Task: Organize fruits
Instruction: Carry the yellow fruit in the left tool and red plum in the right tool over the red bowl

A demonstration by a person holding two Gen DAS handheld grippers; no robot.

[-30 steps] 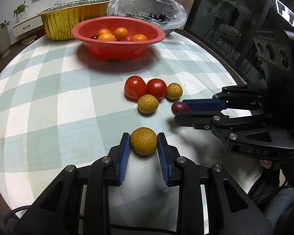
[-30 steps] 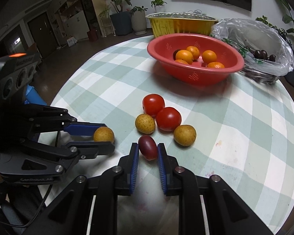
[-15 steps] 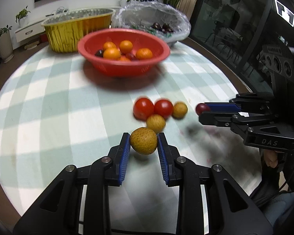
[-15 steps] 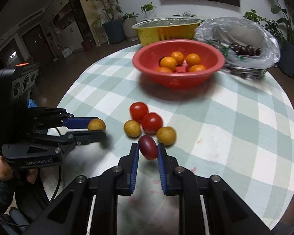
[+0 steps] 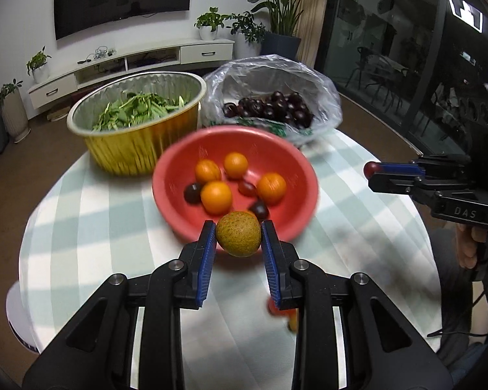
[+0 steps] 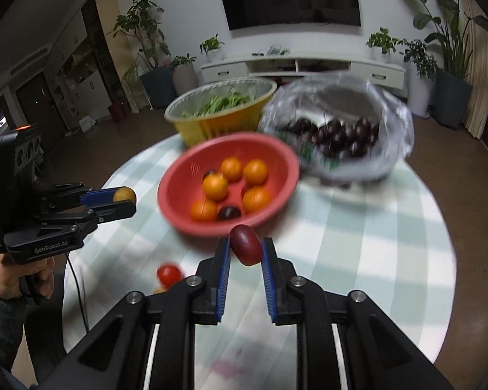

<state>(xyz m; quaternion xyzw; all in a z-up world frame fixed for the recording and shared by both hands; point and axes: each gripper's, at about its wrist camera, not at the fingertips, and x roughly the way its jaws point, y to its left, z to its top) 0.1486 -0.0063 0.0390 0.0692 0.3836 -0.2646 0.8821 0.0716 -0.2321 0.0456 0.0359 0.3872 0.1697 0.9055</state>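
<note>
My left gripper (image 5: 238, 234) is shut on a speckled yellow-brown fruit (image 5: 238, 234), held in the air just short of the red bowl's (image 5: 179, 169) near rim. My right gripper (image 6: 245, 246) is shut on a dark red oval fruit (image 6: 246, 244), also lifted before the red bowl (image 6: 175, 182). Several oranges and a few dark plums lie in the bowl. In the left wrist view the right gripper (image 5: 372, 174) shows at the right edge; in the right wrist view the left gripper (image 6: 123, 200) shows at the left. A red tomato (image 6: 168, 274) stays on the cloth behind.
A gold foil tub of green leaves (image 5: 136, 120) and a clear plastic bag of dark cherries (image 5: 273, 104) stand behind the bowl. The round table has a green-and-white checked cloth (image 5: 81, 227). A hand (image 6: 19, 276) grips the left tool's handle. Floor lies beyond the table edge.
Both grippers have risen off the table with their fruits and moved toward the red bowl. The loose tomatoes and yellow fruits have dropped behind, near the fingers' base.
</note>
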